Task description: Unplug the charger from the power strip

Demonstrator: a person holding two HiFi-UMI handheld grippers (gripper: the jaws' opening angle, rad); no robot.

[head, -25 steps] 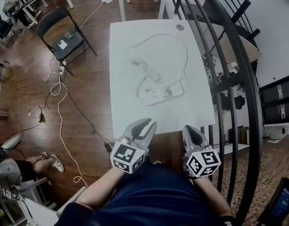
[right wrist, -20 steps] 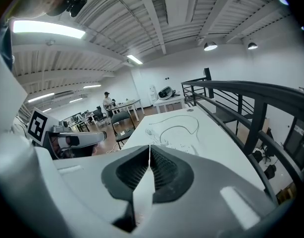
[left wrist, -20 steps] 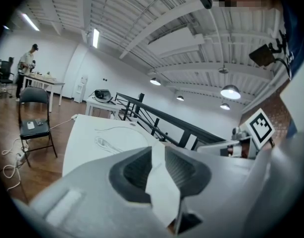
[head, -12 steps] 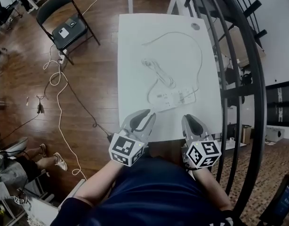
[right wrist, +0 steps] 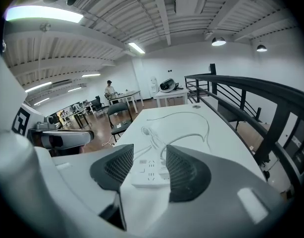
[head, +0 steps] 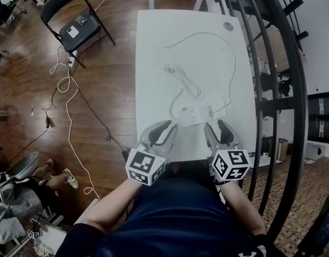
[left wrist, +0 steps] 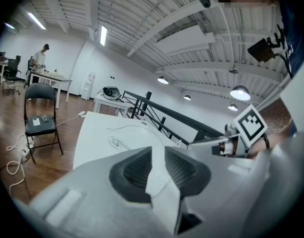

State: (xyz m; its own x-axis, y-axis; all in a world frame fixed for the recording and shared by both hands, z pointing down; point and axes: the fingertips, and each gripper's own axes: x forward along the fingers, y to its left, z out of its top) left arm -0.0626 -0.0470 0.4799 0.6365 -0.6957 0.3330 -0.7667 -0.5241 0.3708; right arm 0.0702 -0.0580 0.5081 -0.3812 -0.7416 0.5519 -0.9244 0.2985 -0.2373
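**Right jaws opening before the power strip**

The right gripper [head: 218,128] is hovering over the table's [head: 154,47] near edge, its empty jaws just opening. The power strip [head: 199,111] is lying just beyond, charger [right wrist: 163,168] sitting plugged in. To its left, the left gripper [head: 162,133] is hanging barely parted, gripping nothing.

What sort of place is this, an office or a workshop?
Probably an open workshop or lab: exposed ceiling beams with strip lights, loose cables on the wood floor, white work tables, a black railing.

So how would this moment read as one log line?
stage: approach | left gripper: jaws narrowly apart, empty | right gripper: jaws have just been opening, empty, aimed at power strip | strip: untouched on table
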